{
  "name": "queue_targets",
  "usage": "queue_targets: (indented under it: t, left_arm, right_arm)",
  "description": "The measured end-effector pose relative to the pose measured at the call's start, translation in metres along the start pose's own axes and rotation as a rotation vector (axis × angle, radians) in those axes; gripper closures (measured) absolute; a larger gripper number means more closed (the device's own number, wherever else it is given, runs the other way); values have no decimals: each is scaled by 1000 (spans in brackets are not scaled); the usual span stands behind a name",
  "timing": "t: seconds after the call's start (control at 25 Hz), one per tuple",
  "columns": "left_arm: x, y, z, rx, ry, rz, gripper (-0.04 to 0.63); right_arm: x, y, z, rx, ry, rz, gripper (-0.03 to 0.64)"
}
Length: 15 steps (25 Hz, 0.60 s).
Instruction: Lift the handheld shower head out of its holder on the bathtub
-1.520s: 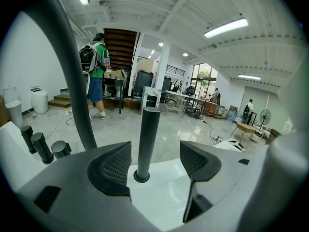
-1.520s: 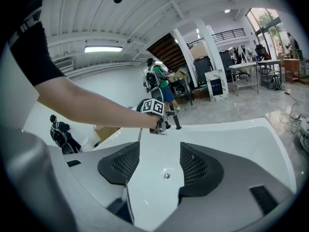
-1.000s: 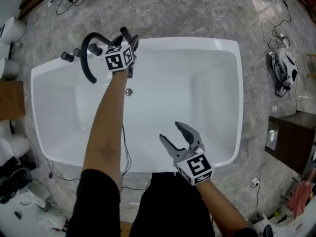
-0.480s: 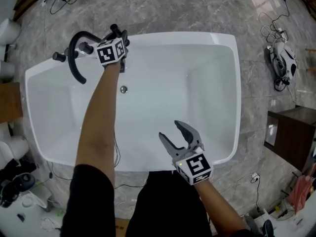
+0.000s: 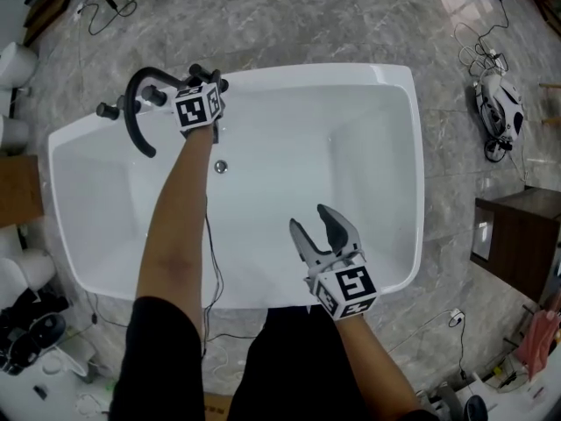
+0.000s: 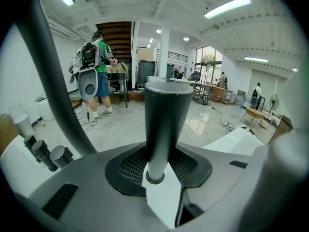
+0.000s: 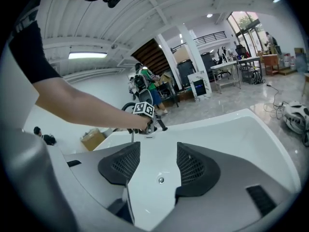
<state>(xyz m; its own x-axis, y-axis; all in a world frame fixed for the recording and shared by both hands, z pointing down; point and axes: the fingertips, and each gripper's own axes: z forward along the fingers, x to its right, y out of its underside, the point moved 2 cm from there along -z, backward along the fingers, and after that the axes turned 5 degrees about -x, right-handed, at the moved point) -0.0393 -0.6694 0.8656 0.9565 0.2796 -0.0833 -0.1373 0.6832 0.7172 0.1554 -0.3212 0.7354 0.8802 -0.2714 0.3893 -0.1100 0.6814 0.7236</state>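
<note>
Black shower head (image 6: 166, 124) stands upright at bathtub (image 5: 351, 75) rim by faucet (image 5: 133, 117), betw. left claw (image 5: 207, 82) pads, closing on it. Right claw (image 5: 317, 224) wide, empty, over tub's near side.

no legible text, labels, brands or numbers anywhere

Left tool (image 5: 209, 77) — arm stretched out — closing on the shower head (image 6: 166, 120); right tool (image 5: 311, 220) gapes, empty.

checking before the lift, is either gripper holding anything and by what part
The left gripper is closing its jaws on the handheld shower head, pads against its black handle. The right gripper is open and empty.
</note>
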Motion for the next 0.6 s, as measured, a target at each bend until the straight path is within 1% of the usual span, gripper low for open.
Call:
queue_targets:
  t: [0.08, 0.12, 0.28, 0.4, 0.48, 0.6]
  left_arm:
    - [-2, -9, -9, 35, -12, -18, 465]
    - [0, -17, -14, 54, -13, -5, 466]
    - [14, -37, -43, 57, -14, 131, 466]
    - [23, -56, -73, 81, -3, 185, 466]
    - [27, -79, -93, 104, 0, 186, 466]
    - [27, -115, -129, 132, 4, 165, 466]
  right_arm:
    - [0, -3, 2, -6, -4, 2, 387]
    - [1, -4, 2, -13, -7, -7, 387]
    - [6, -19, -17, -20, 7, -42, 387]
    - [11, -39, -36, 8, 44, -97, 396]
    - [14, -55, -46, 28, 57, -125, 403]
    - [9, -73, -63, 48, 56, -136, 403]
